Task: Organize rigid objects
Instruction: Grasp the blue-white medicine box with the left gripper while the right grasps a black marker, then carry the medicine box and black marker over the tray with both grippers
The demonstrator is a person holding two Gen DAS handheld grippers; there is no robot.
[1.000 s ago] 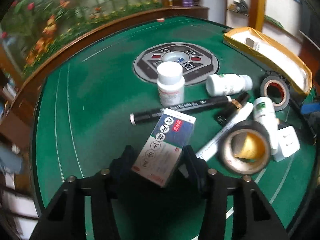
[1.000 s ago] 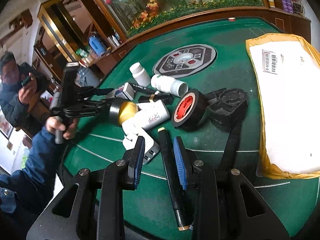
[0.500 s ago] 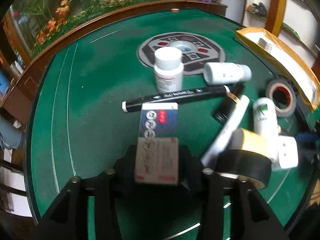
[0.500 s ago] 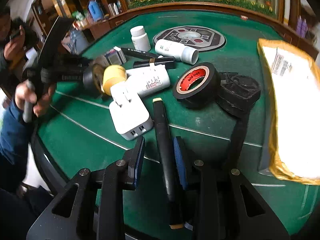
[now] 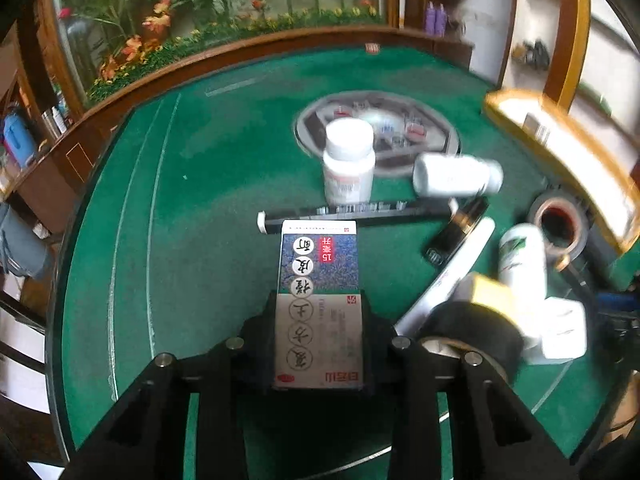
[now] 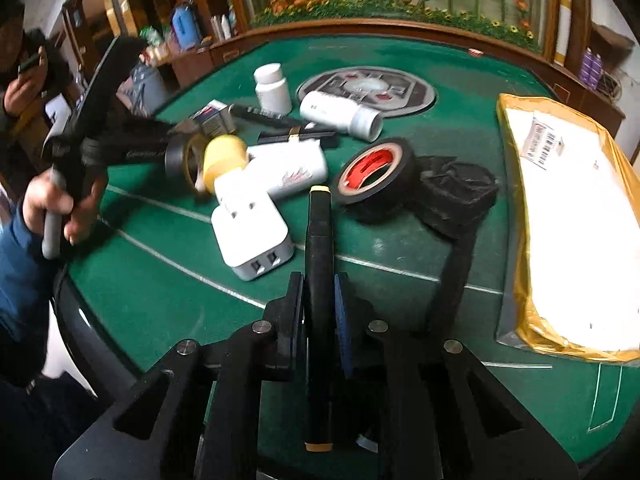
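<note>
Now right gripper (image 6: 318, 300) clamped on black marker (image 6: 318, 240), long axis along its fingers; left gripper (image 5: 320, 320) closing on medicine box (image 5: 320, 280), lengthwise too.

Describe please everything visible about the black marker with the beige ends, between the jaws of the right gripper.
The black marker is a long, slim pen that looks like plastic, with a beige cap tip at the far end and a beige band at the near end. It lies lengthwise between the jaws of the right gripper, which are shut on its middle. Its far end points toward the red-cored tape roll and is close to the white charger. Whether it rests on the green table is unclear.
</note>
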